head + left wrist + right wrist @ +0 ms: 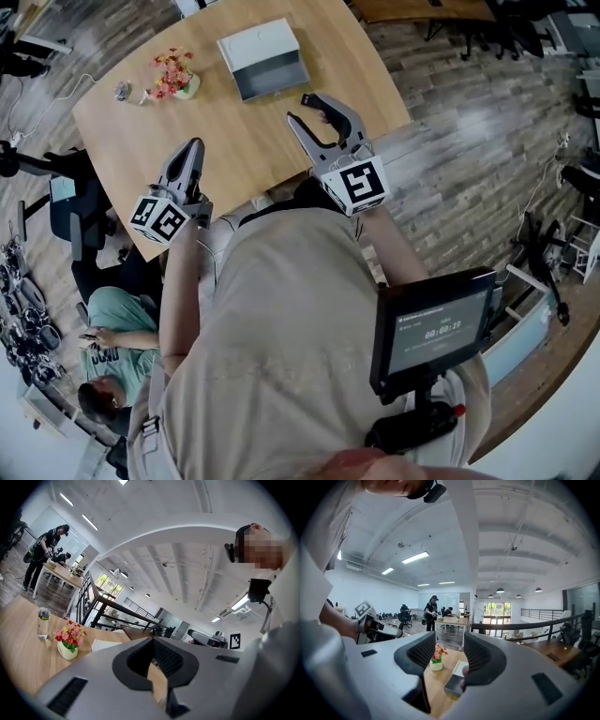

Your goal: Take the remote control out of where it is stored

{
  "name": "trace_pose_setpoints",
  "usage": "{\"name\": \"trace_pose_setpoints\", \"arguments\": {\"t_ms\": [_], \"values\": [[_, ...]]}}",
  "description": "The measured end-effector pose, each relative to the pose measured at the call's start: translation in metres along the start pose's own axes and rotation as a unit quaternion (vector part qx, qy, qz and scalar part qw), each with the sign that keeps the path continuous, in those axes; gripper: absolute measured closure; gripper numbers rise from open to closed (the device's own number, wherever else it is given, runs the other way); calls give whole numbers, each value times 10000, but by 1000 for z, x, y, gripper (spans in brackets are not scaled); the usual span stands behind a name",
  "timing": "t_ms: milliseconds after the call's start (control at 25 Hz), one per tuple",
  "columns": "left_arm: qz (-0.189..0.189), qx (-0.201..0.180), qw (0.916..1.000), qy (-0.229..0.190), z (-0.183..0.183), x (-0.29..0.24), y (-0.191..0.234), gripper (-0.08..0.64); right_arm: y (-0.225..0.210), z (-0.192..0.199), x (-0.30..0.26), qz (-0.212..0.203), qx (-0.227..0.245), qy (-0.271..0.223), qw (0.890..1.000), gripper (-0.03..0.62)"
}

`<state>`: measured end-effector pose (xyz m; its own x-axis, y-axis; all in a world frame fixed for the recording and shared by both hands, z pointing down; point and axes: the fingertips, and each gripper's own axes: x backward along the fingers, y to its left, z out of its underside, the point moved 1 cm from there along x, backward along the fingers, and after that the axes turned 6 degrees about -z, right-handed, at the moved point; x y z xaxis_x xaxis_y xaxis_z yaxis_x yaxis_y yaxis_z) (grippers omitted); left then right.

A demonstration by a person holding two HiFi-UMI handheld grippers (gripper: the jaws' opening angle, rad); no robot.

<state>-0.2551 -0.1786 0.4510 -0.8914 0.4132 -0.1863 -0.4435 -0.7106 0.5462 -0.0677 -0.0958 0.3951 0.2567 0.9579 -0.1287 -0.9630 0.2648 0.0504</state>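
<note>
A white and grey storage box (262, 58) lies on the far side of the wooden table (225, 141). No remote control shows in any view. My right gripper (302, 110) is held above the table's near edge, a short way in front of the box, open, with nothing between its pads. In the right gripper view the box (457, 679) shows through the gap of the right gripper (449, 651). My left gripper (192, 155) hangs over the near left edge of the table with its fingers together, empty; in its own view the left gripper (152, 656) is shut.
A small pot of flowers (173, 75) and a little bottle (123, 91) stand at the table's far left. A person (112, 328) sits low at the left beside office chairs. A screen (436, 328) hangs at the wearer's waist. Wooden floor surrounds the table.
</note>
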Motion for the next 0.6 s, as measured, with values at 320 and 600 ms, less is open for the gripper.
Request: {"name": "trace_pose_setpoints", "arguments": {"t_ms": [320, 600], "values": [[223, -157, 9995, 130, 21, 20, -8, 555, 34, 4, 28, 364, 286, -19, 9989, 396], [86, -163, 9998, 123, 38, 33, 3, 554, 48, 40, 29, 360, 409, 300, 9981, 396]]}}
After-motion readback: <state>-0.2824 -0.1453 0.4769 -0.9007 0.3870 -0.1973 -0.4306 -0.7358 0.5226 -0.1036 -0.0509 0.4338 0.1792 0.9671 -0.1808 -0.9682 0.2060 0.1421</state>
